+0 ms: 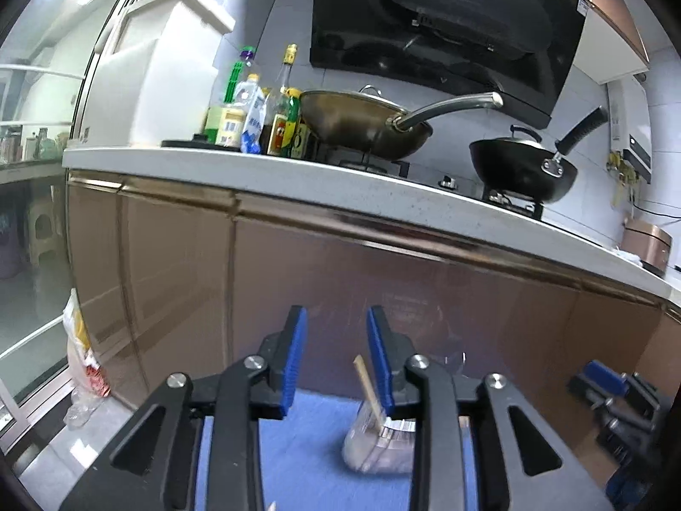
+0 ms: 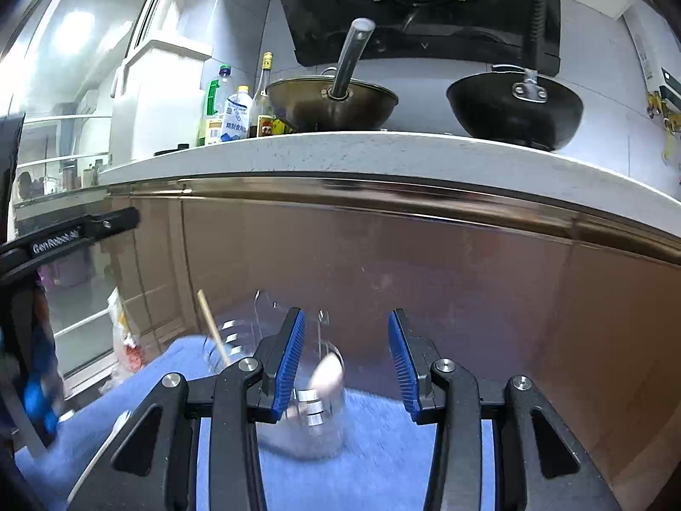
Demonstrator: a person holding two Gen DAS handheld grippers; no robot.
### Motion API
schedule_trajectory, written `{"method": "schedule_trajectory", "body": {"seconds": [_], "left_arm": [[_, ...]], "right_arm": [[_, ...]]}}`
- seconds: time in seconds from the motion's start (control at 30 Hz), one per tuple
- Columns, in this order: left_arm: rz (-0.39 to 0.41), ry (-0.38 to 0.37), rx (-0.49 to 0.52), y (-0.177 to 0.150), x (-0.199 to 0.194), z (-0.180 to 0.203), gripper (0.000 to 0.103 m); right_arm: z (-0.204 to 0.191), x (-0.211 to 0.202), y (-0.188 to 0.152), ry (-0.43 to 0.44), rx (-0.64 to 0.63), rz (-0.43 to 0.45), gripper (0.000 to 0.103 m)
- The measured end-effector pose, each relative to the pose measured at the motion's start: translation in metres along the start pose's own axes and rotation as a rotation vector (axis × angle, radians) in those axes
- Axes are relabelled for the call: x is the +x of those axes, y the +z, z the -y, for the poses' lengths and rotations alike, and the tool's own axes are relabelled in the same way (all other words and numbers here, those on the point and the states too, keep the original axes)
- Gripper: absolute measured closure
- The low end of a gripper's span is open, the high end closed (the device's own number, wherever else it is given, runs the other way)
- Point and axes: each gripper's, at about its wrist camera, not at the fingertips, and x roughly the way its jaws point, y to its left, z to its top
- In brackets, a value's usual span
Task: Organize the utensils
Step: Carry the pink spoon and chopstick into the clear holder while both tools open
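A blue cloth [image 1: 306,447] lies below and ahead of both grippers. On it stands a clear cup [image 1: 379,443] holding a wooden stick [image 1: 367,385] that leans left. My left gripper [image 1: 336,319] is open above the cloth, and the stick shows just beside its right pad without being pinched. In the right wrist view the same cup [image 2: 221,340] and stick [image 2: 212,323] sit to the left. A second clear cup [image 2: 317,417] with a pale spoon [image 2: 325,372] in it stands under my open right gripper [image 2: 348,319], whose pads hold nothing.
Brown cabinet fronts [image 2: 425,281] rise right behind the cloth under a white counter edge [image 2: 340,153]. On the counter are a bronze wok [image 1: 361,123], a black wok [image 1: 523,166] and several bottles [image 1: 255,115]. A plastic bag [image 1: 83,353] lies on the floor at left.
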Motion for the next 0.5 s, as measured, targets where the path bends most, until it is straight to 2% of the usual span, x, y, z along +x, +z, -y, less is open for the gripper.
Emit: {"method": "schedule_trajectory", "body": {"seconds": [0.1, 0.23, 0.33, 0.4, 0.5], "left_arm": [[-0.075, 0.005, -0.009, -0.004, -0.023, -0.018, 0.074], [-0.287, -0.043, -0.020, -0.024, -0.046, -0.044, 0.075], [-0.413, -0.058, -0.045, -0.044, -0.054, -0.057, 0.074], [-0.481, -0.060, -0.053, -0.061, -0.059, -0.062, 0.075], [-0.585, -0.078, -0.035, -0.084, -0.055, -0.056, 0.075]], "right_arm": [[0.015, -0.032, -0.009, 0.004, 0.005, -0.061, 0.063], [0.035, -0.068, -0.025, 0.000, 0.029, -0.136, 0.063], [0.045, -0.089, -0.038, -0.022, 0.036, -0.168, 0.064], [0.050, -0.103, -0.052, -0.039, 0.043, -0.192, 0.066], [0.056, -0.108, -0.070, -0.051, 0.054, -0.247, 0.074]]}}
